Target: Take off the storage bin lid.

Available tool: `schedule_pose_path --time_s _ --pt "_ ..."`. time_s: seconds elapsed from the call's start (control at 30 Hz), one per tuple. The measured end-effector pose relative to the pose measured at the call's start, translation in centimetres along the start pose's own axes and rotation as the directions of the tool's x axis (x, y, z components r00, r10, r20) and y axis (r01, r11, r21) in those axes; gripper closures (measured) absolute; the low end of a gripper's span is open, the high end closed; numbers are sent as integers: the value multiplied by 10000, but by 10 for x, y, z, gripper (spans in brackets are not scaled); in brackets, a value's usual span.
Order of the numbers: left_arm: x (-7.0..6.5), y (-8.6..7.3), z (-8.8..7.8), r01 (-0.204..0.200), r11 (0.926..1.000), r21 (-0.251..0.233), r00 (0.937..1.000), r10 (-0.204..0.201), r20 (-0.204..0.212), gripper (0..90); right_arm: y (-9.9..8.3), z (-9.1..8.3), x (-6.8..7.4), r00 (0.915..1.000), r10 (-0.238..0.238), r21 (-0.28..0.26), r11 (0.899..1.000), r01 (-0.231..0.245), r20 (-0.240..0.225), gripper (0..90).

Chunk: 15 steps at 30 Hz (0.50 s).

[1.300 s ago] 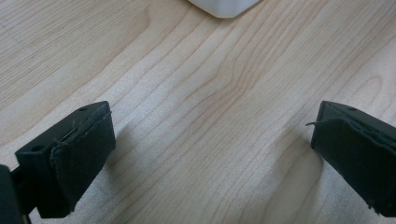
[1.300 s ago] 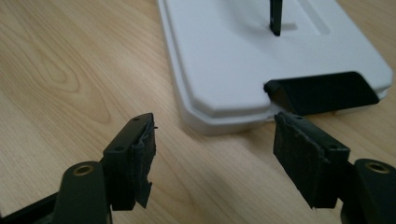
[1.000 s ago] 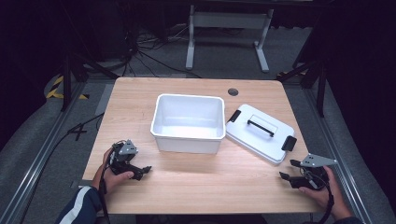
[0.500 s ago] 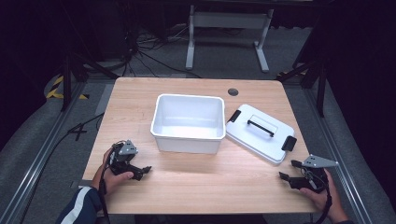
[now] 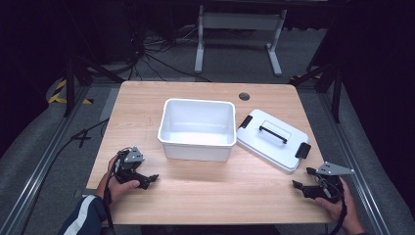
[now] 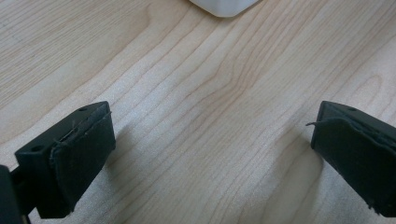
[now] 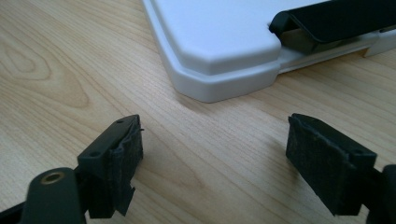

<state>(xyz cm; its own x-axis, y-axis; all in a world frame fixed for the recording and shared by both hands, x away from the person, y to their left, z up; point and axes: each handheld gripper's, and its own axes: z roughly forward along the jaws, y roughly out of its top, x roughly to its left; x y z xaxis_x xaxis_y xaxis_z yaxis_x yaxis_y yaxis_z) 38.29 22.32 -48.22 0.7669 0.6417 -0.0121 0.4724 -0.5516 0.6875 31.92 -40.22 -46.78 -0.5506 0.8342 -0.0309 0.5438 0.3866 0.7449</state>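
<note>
An open white plastic bin [image 5: 195, 101] stands in the middle of the wooden table. Its white lid [image 5: 274, 139] with a black handle and black latches lies flat to the right of it. My left gripper [image 5: 150, 181] rests near the front left edge, open, with bare wood between its pads [image 6: 215, 140]; the bin's corner [image 6: 224, 5] lies ahead of it. My right gripper [image 5: 301, 177] sits near the front right edge, open. Its jaws have just been opening, with nothing between them [image 7: 219, 144]. The lid's corner [image 7: 215, 42] and a latch [image 7: 336, 21] lie just ahead.
The table [image 5: 205, 196] has a round cable hole [image 5: 244, 96] at the back. Bare wood stretches between the two grippers along the front. Dark floor with cables and a metal stand [image 5: 240, 22] lies beyond the far edge.
The right gripper's jaws stand a little wider apart. Both hands, the bin and the lid stay where they were.
</note>
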Motion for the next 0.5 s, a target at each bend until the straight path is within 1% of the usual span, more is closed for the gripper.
schedule_pose_path --time_s 0.1,0.5 --pt "0 0 0 -4 10000 0 10000 4 0 1 0 0 0 10000 -2 44 10000 1 90 172" --pt "0 0 0 9 10000 36 10000 -10 40 2 0 1 0 9998 109 91 9999 -111 180 155"
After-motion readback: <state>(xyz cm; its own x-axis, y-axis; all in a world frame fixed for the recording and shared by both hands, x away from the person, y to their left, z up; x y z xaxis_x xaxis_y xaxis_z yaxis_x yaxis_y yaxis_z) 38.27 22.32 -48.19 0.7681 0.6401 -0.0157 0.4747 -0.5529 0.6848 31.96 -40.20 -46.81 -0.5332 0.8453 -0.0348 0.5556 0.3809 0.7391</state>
